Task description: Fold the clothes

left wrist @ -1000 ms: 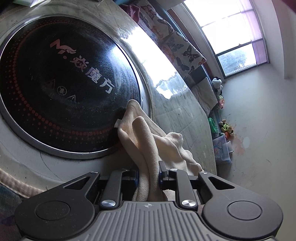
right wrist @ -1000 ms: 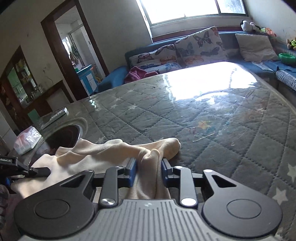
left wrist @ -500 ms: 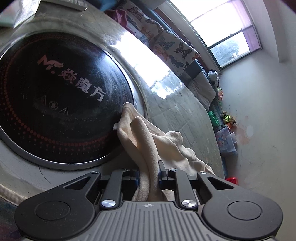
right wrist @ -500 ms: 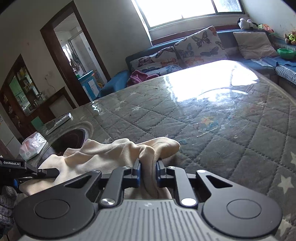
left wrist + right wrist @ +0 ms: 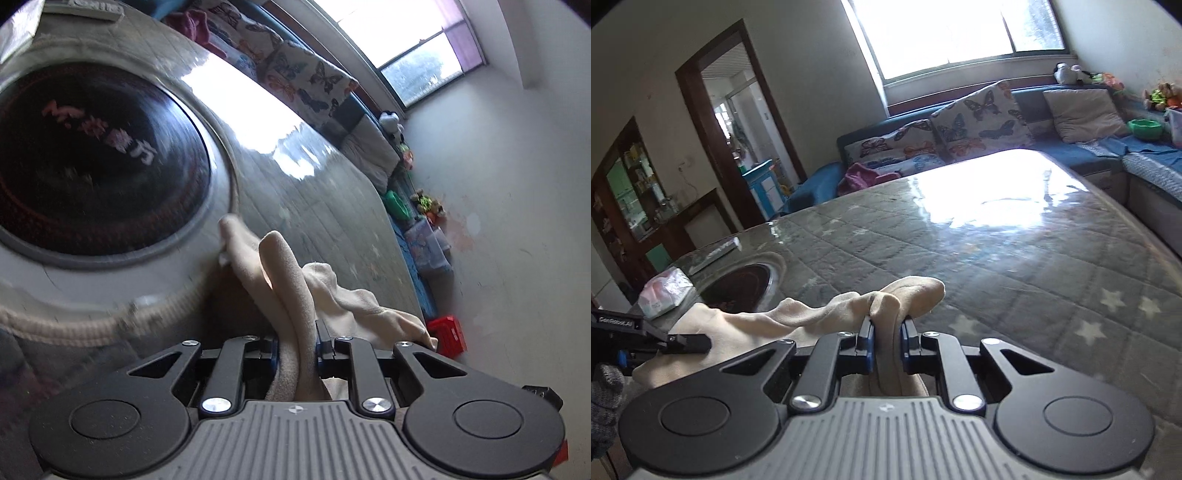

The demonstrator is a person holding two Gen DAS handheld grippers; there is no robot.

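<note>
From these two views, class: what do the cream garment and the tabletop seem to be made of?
Cream garment: soft, matte fleece or knit, judging by its fuzzy nap and limp folds; held by the left gripper and right gripper. Tabletop: probably glass or clear plastic over quilted fabric, glossy, mirroring the window.

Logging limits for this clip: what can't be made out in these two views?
- Cream garment: its type and lower part, hidden behind both gripper bodies.
- Left gripper, right wrist view: cut off by the left edge; fingertips buried in cloth.
- Lettering on the black cooktop, left wrist view: motion-blurred, unreadable.
- Packet beside it: label too small.
</note>
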